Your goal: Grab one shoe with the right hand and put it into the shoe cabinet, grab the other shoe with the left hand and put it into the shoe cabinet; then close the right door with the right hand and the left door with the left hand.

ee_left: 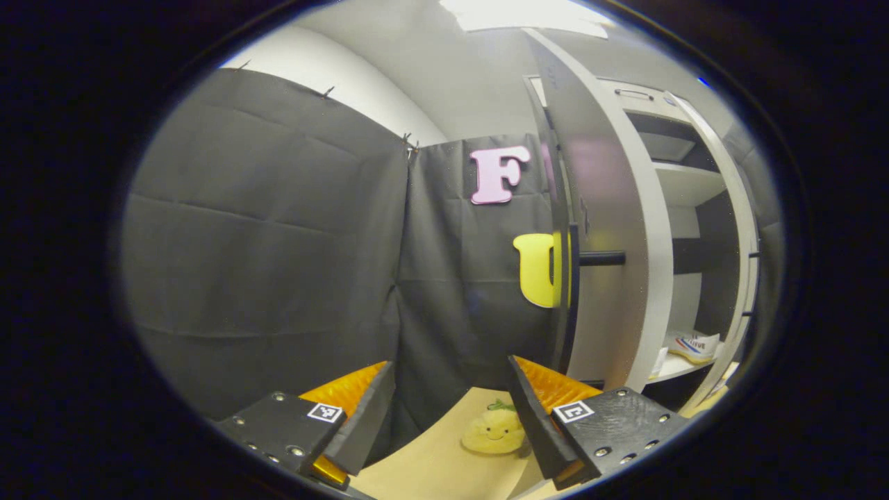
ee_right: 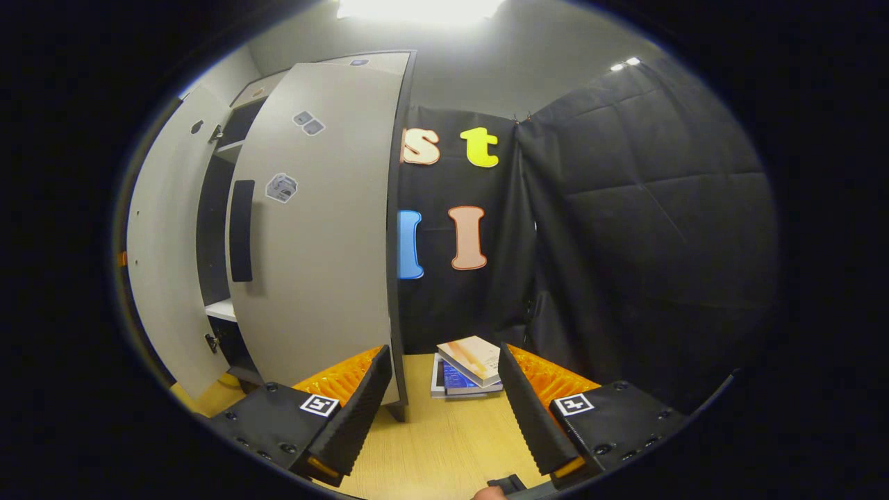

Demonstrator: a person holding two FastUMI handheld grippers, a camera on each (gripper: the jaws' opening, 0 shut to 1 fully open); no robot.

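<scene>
You are holding the left gripper (ee_left: 448, 417) with its fingers spread wide apart and nothing between them, pointing it past the edge of the cabinet's left door (ee_left: 611, 229), which is standing open. Beyond that door, in the left gripper view, a white shoe (ee_left: 691, 345) is sitting on a low shelf (ee_left: 670, 368) inside the shoe cabinet (ee_left: 694, 187) (a second shoe is not something you can make out from here). A small yellow plush toy (ee_left: 494, 430) is lying on the wooden floor (ee_left: 430, 458) just beside the gripper's right finger.

You are keeping the right gripper (ee_right: 444, 410) spread apart too, gripping nothing. In the right gripper view it is facing the right door (ee_right: 319, 229), which is hanging partly open with its dark handle (ee_right: 241, 230) towards you. A stack of books (ee_right: 467, 375) is resting on the floor near the booth's black cloth wall (ee_right: 646, 229), between the fingers as seen from the camera.
</scene>
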